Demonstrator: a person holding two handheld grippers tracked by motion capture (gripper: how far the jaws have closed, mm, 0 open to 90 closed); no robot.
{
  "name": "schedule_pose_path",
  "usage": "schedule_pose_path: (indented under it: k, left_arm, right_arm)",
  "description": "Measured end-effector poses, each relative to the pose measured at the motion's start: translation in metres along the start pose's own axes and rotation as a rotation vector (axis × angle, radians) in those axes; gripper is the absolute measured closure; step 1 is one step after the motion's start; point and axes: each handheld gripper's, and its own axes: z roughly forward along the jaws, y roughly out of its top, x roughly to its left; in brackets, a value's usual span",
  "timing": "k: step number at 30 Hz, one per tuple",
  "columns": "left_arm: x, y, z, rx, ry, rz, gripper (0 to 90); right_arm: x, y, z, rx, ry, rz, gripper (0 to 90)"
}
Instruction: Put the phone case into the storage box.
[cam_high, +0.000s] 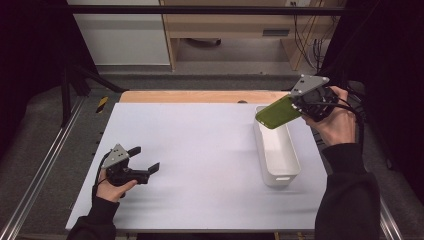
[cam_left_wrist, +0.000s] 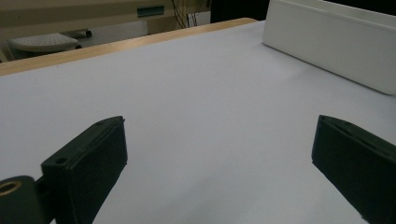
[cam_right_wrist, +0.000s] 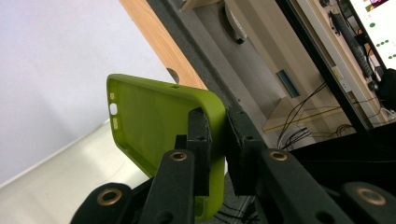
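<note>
A green phone case (cam_high: 278, 113) hangs in the air over the far end of the long white bin (cam_high: 291, 169) at the table's right. My right gripper (cam_high: 299, 104) is shut on the case's edge; in the right gripper view the two jaws pinch the rim of the green phone case (cam_right_wrist: 154, 121), whose hollow inside faces the camera. At the front left of the white table top (cam_high: 200, 145), my left gripper (cam_high: 146, 158) rests low with its jaws spread wide and nothing between them. In the left gripper view my left gripper (cam_left_wrist: 219, 158) looks across the bare surface toward the white bin (cam_left_wrist: 327, 46).
The wooden far edge of the table (cam_high: 200, 96) runs behind the white surface. A metal rail (cam_high: 45, 165) lines the left side. Beyond the table are a shelf unit (cam_high: 225, 30) and hanging cables (cam_high: 310, 45).
</note>
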Motion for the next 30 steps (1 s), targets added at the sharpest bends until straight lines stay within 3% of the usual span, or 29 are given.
schedule_pose_path:
  k: [7,16,20,22,30]
  left_arm:
    - [0.001,-0.001,0.001,0.008,-0.005,0.000,3.1]
    - [0.002,-0.001,0.001,0.006,-0.008,-0.003,3.1]
    - [0.002,-0.003,0.003,0.016,-0.010,-0.001,3.1]
    - [0.002,-0.004,0.004,0.018,-0.011,0.002,3.1]
    - [0.003,-0.004,0.004,0.017,-0.016,-0.003,3.1]
  right_arm:
    - [-0.003,-0.001,0.006,0.022,-0.013,-0.030,80.5]
    - [-0.008,0.004,0.022,0.053,-0.013,-0.126,80.5]
    - [-0.008,0.005,0.028,0.066,-0.007,-0.155,80.4]
    - [-0.007,0.005,0.029,0.073,-0.007,-0.145,80.4]
    - [-0.011,0.008,0.047,0.107,0.006,-0.215,80.4]
